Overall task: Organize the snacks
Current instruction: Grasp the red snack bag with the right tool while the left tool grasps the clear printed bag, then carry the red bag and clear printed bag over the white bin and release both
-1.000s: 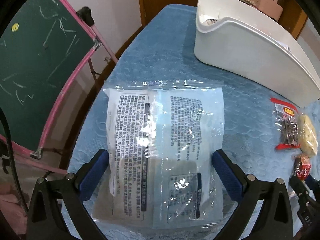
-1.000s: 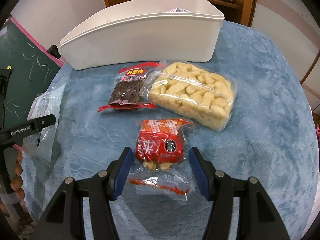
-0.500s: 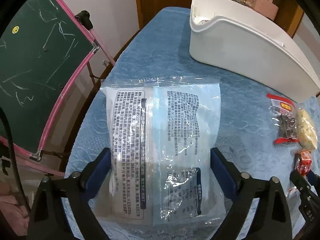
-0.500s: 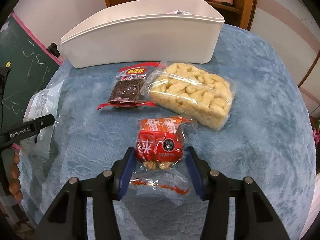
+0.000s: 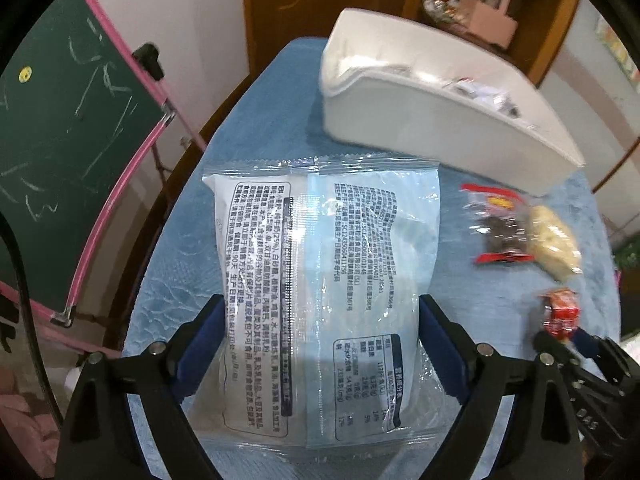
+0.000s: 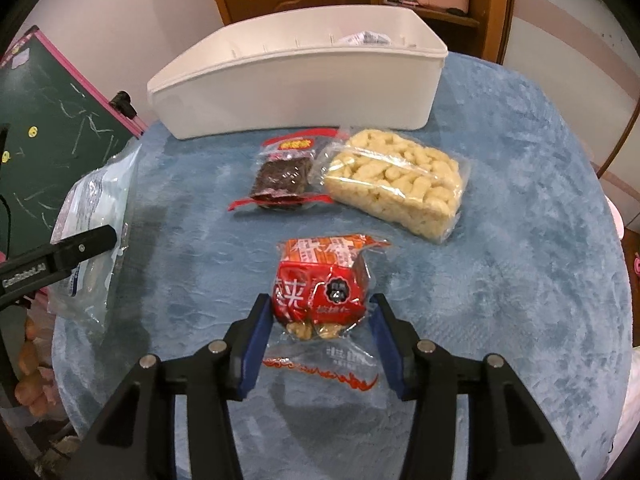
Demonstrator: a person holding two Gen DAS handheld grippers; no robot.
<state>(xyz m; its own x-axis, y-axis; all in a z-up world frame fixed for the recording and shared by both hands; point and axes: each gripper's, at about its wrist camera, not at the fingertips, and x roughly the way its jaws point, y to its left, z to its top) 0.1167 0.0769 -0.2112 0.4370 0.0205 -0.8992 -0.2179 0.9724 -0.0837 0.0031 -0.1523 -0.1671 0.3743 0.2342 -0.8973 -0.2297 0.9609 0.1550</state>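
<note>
My left gripper [image 5: 320, 344] is shut on a large clear snack bag with printed text [image 5: 320, 280] and holds it lifted above the blue table; the bag also shows in the right wrist view [image 6: 92, 216]. My right gripper [image 6: 318, 344] is shut on a red snack packet [image 6: 324, 284], its pads pressing both sides. A white bin [image 6: 296, 76] stands at the back of the table, with a few packets inside; it also shows in the left wrist view [image 5: 432, 120].
A dark snack packet with red trim [image 6: 284, 176] and a bag of pale puffed snacks [image 6: 396, 184] lie in front of the bin. A green chalkboard with pink frame [image 5: 60, 152] stands left of the table. A wooden door and shelf are behind.
My left gripper has lifted the clear bag off the table and tilted up toward the bin. My right gripper's jaws have closed onto the red packet.
</note>
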